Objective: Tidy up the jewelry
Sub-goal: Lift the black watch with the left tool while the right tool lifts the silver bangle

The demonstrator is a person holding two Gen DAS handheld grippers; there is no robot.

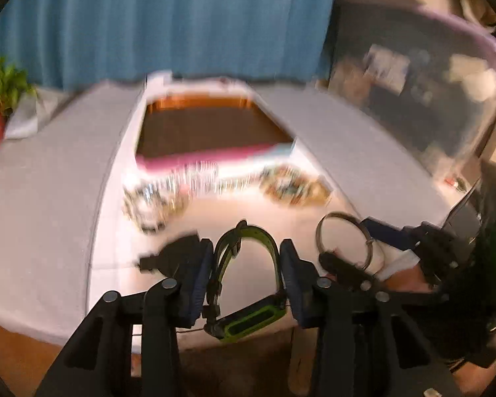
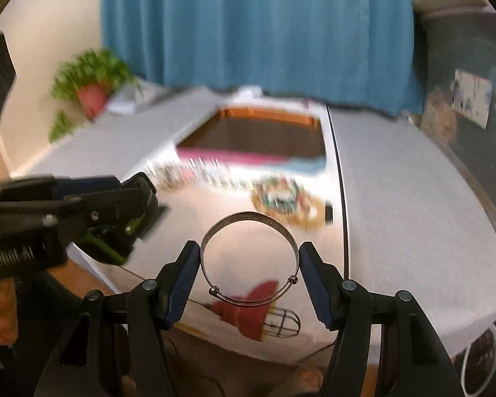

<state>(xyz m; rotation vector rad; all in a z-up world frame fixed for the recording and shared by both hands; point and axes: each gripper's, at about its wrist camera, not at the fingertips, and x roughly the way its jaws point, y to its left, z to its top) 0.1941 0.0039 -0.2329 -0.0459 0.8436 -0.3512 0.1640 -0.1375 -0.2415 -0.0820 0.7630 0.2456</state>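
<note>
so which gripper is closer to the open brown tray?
Neither clearly. Left gripper, shut on the green watch, and right gripper, shut on the silver bangle, are side by side, both short of the tray.

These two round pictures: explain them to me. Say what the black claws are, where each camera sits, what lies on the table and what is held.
No robot here: a person holds a hand tool with two jaws in each hand, a camera looking along them. In the left tool's view, the left gripper is closed on a green and black watch. In the right tool's view, the right gripper holds a thin metal bangle by its sides. Ahead, on the white table, sits a brown open tray with blurred heaps of jewelry before it. Behind are a blue curtain and a potted plant.
</note>
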